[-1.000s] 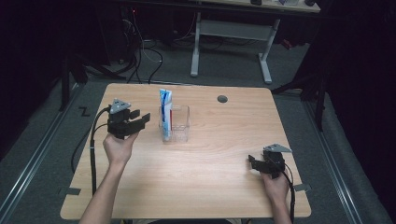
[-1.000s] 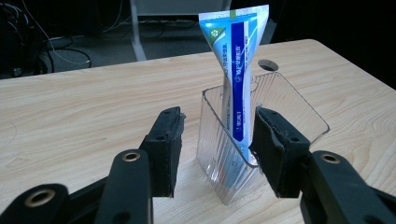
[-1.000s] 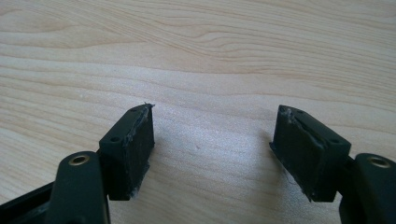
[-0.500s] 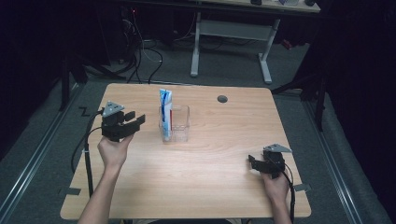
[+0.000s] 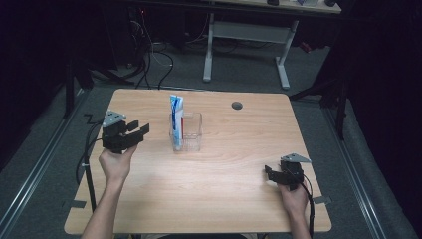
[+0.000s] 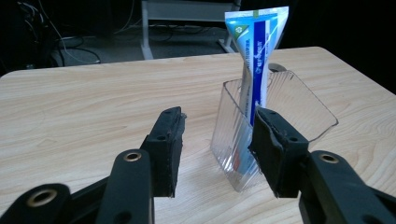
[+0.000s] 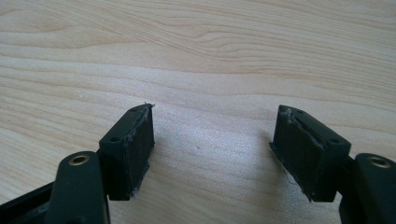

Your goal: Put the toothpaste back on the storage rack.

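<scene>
A blue and white tube (image 5: 175, 117) stands upright in a clear ribbed plastic holder (image 5: 191, 135) at the middle of the wooden table (image 5: 214, 199). My left gripper (image 5: 139, 131) hovers to the left of the holder, apart from it, open and with nothing between its jaws. In the left gripper view the holder (image 6: 289, 100) and the tube (image 6: 256, 51) lie beyond the left gripper (image 6: 217, 126). My right gripper (image 5: 268, 174) rests low near the table's front right, pointing left, open over bare wood. The right gripper (image 7: 212, 119) holds nothing.
A round dark grommet hole (image 5: 237, 105) sits in the table's far right part. Behind the table stand a white desk frame (image 5: 246, 35) and loose cables (image 5: 154, 55) on the dark floor. A cable (image 5: 87, 159) trails off the left edge.
My left gripper has drawn back to the left, away from the holder. The right gripper has stayed still.
</scene>
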